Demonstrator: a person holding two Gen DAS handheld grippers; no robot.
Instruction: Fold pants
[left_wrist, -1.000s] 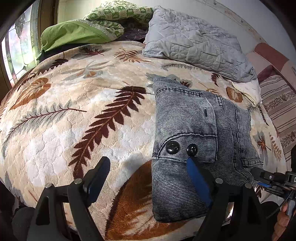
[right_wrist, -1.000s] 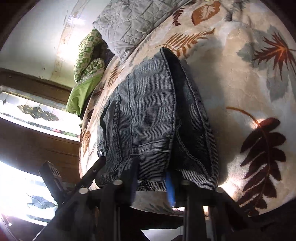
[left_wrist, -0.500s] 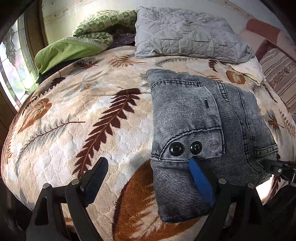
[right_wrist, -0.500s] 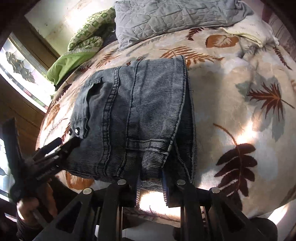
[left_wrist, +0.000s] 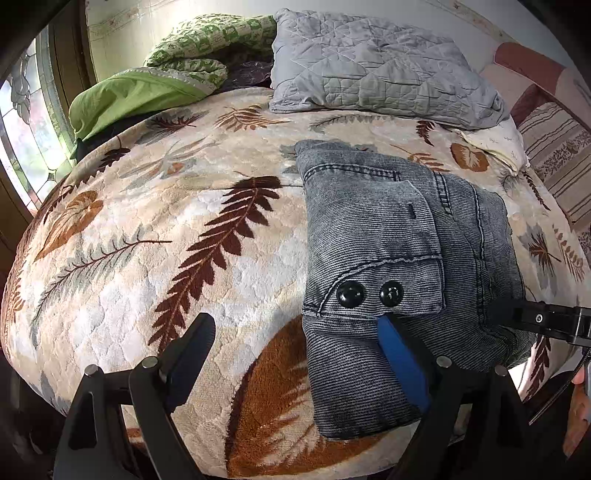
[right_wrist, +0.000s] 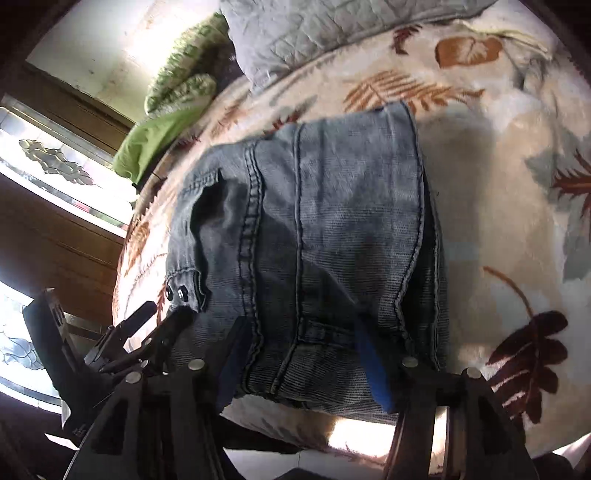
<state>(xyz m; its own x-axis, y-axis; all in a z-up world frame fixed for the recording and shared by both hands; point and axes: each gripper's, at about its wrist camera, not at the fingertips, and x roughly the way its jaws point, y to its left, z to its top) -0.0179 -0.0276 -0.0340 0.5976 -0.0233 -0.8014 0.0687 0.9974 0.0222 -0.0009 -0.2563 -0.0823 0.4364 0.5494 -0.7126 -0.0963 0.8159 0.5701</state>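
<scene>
On the leaf-patterned bed (left_wrist: 155, 258), the folded grey pants (left_wrist: 388, 236) lie below the quilted grey pillow (left_wrist: 369, 70). The left gripper (left_wrist: 295, 339) stands wide apart at the pants' near edge, gripping nothing. The right gripper (right_wrist: 299, 354) is opening, its fingers straddling the pants' hem without pressing it.

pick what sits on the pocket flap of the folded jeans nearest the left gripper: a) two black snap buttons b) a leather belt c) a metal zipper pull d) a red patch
a: two black snap buttons sit side by side on the pocket flap of the folded jeans, just above the left gripper's blue pad.
</scene>
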